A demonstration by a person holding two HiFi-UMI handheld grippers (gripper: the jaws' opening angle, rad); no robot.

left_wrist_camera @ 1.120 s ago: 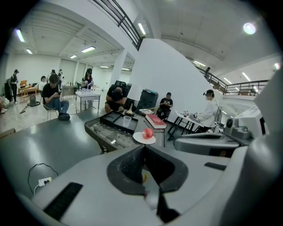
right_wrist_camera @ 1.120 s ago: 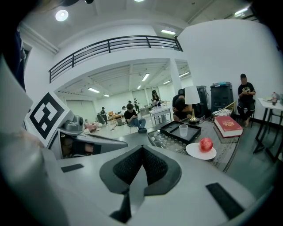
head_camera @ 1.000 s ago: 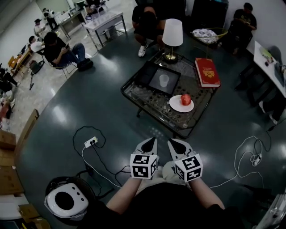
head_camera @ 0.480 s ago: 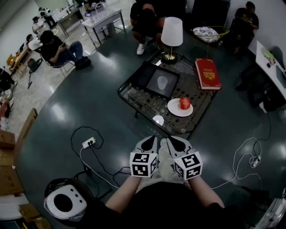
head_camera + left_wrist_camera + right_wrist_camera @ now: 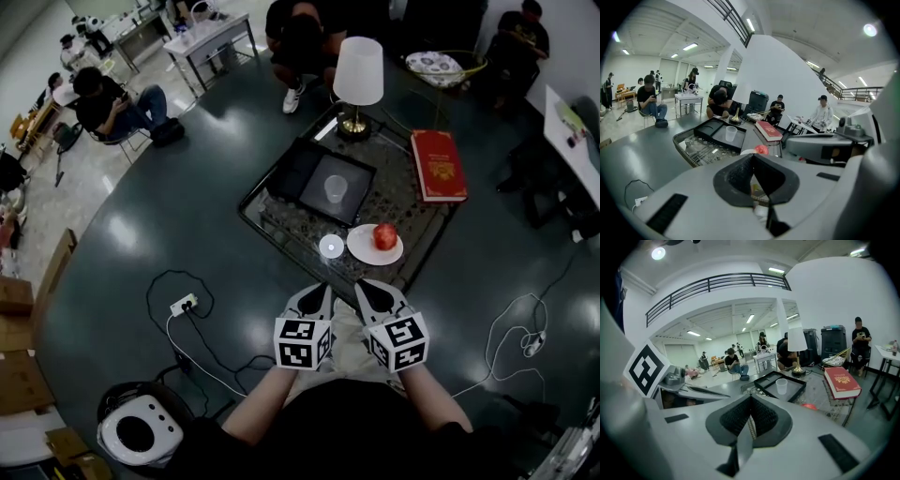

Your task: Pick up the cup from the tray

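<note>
Head view: my left gripper (image 5: 312, 302) and right gripper (image 5: 375, 298) sit side by side just short of the glass table (image 5: 272, 216), both with jaws pressed together and empty. A plate (image 5: 361, 249) with an apple (image 5: 384, 235) lies between me and the black tray (image 5: 292, 169), where the cup (image 5: 335, 189) stands upright. A lamp (image 5: 359, 73) stands behind the tray and a red book (image 5: 439, 166) to its right; I cannot read the book's cover print.

Left gripper view: the jaws meet and the cup is ahead, slightly left, well apart.

Right gripper view: the jaws meet and the cup is ahead, slightly right.
</note>
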